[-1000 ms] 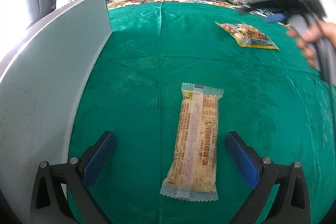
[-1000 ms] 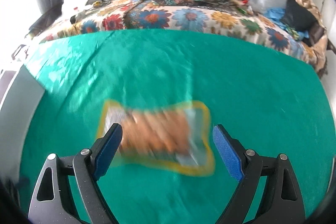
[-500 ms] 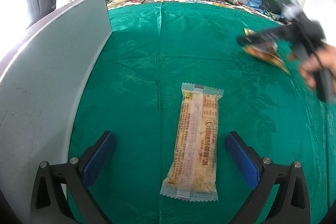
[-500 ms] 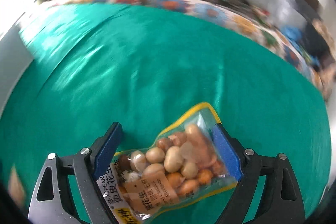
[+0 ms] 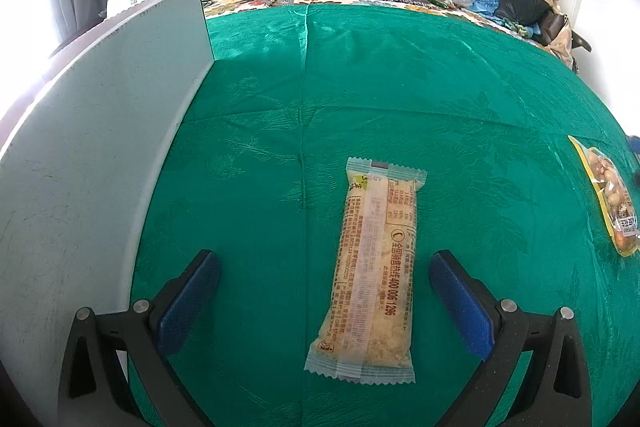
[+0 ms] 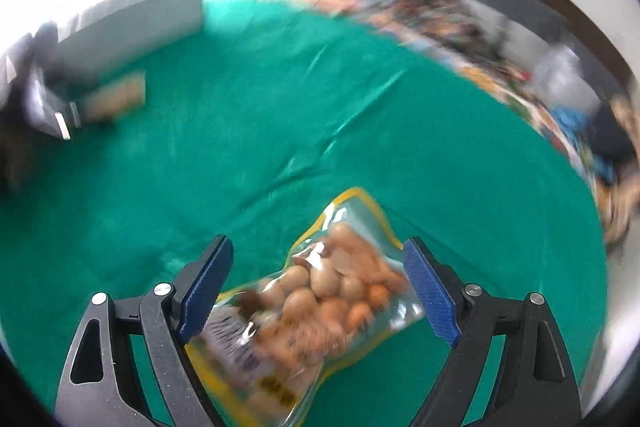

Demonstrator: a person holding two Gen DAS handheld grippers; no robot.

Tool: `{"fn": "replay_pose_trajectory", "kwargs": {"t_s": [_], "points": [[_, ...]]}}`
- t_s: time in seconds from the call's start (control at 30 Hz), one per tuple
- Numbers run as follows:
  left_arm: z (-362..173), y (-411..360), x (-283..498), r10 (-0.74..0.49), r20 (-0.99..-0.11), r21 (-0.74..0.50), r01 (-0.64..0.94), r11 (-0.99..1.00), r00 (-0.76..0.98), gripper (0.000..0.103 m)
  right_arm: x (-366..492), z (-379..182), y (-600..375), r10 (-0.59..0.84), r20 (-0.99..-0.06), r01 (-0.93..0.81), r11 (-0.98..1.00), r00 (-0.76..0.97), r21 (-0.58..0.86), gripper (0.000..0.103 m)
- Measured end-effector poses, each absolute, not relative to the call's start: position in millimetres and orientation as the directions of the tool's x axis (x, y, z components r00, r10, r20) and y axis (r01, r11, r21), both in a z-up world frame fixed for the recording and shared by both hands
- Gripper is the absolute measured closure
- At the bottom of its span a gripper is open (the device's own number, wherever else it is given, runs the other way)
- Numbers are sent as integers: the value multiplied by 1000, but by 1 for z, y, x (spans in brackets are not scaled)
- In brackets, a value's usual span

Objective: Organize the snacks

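both grippers gape wide. left gripper (image 5: 324,291) straddles the long snack bar (image 5: 370,275) mid green cloth (image 5: 440,79), not touching. right gripper (image 6: 318,291) frames the peanut bag (image 6: 320,307), which has shifted toward the cloth's right edge since earlier.

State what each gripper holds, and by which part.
Neither holds anything. The left gripper is open around the bar; the right gripper is open around the peanut bag.
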State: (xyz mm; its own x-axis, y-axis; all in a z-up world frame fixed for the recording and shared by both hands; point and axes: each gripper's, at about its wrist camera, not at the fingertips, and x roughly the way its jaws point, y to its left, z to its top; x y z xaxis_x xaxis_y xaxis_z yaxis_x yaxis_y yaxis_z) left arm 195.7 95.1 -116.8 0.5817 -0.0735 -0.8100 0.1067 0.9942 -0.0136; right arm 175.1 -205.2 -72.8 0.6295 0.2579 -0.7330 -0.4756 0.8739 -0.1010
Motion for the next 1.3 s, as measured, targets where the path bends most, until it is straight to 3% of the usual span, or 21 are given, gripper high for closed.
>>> {"fn": "replay_pose_trajectory", "kwargs": {"t_s": [0.1,0.2,0.37,0.43,0.57,0.8,1.3], "points": [[-117,95,196,-74,-810,-14,107,994,582,0,160,-52,-244,258,-697,-254,961,669,112,13],[-117,95,196,-74,-810,-14,107,994,582,0,160,-67,-263,256,-769,-75,962,586,263,13],[-117,95,195,-73,-810,-13,106,994,582,0,182,-96,-245,274,-824,98,925,496,367,11],[-117,95,195,-73,-810,-13,106,994,582,0,190,-97,-222,234,-824,87,943,516,322,9],[-117,95,195,-73,-810,-13,106,994,582,0,195,-106,-153,17,-843,-90,995,538,-37,10],[-117,95,196,-73,-810,-13,106,994,582,0,168,-103,-158,82,-794,-149,989,602,-10,19],[-117,95,195,-72,-810,-13,106,994,582,0,191,-114,-159,26,-795,-63,998,606,-15,6]]}}
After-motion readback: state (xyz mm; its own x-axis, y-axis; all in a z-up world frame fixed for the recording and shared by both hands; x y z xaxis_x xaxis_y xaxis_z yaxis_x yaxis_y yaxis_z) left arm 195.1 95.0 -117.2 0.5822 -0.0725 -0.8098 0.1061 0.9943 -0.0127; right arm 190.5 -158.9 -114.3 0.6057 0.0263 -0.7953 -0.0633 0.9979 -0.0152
